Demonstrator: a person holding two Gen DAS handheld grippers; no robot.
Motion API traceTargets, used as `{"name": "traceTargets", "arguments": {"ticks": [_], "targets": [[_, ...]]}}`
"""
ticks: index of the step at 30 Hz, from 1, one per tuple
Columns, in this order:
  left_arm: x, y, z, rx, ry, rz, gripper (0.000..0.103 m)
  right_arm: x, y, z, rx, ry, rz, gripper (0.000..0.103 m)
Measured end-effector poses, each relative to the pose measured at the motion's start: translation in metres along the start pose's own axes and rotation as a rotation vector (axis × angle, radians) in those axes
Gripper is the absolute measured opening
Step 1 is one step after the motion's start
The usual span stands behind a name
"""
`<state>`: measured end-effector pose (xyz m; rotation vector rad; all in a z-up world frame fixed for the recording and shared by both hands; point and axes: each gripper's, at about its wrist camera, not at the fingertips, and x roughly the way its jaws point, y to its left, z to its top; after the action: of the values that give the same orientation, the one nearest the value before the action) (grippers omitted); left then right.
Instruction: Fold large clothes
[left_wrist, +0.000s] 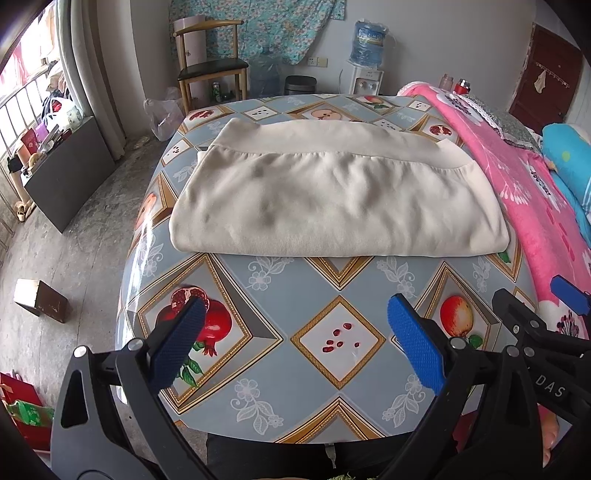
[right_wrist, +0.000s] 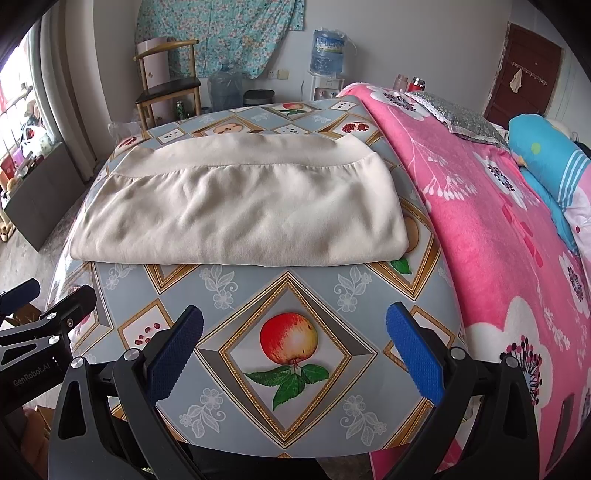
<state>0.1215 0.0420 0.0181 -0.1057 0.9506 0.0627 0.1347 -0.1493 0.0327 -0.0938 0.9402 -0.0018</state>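
I have both grippers hanging over the near edge of the worktop, side by side and pointing toward the far wall. My left gripper has its blue-padded fingers spread wide with nothing between them; under the gap I see the fruit-print oilcloth, a pomegranate on one side and a panel of red seeds in the middle. My right gripper is spread just as wide and just as empty, its fingers framing a printed apple with green leaves. Each camera catches part of the other gripper at its edge.

The cream sweatshirt lies folded into a broad rectangle across the middle of the worktop, well apart from both grippers. Its ribbed hem band runs along the far side, and the near edge is a thick, rounded fold. The fabric is softly wrinkled on top, with a few faint darker marks towards its left half. Its right end lies close to the pink floral blanket on the bed that butts against the worktop's right side.

Beyond the worktop stand a wooden chair and a water dispenser against the wall.
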Motion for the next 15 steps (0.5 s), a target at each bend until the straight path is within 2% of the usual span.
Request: {"name": "traceTargets", "arguments": {"ticks": [15], "targets": [[0.001,-0.0021,0.0003,0.004,0.001,-0.001,0.095,0.0007,-0.0052,0.0019,0.003,0.003,-0.005,0.097]]}}
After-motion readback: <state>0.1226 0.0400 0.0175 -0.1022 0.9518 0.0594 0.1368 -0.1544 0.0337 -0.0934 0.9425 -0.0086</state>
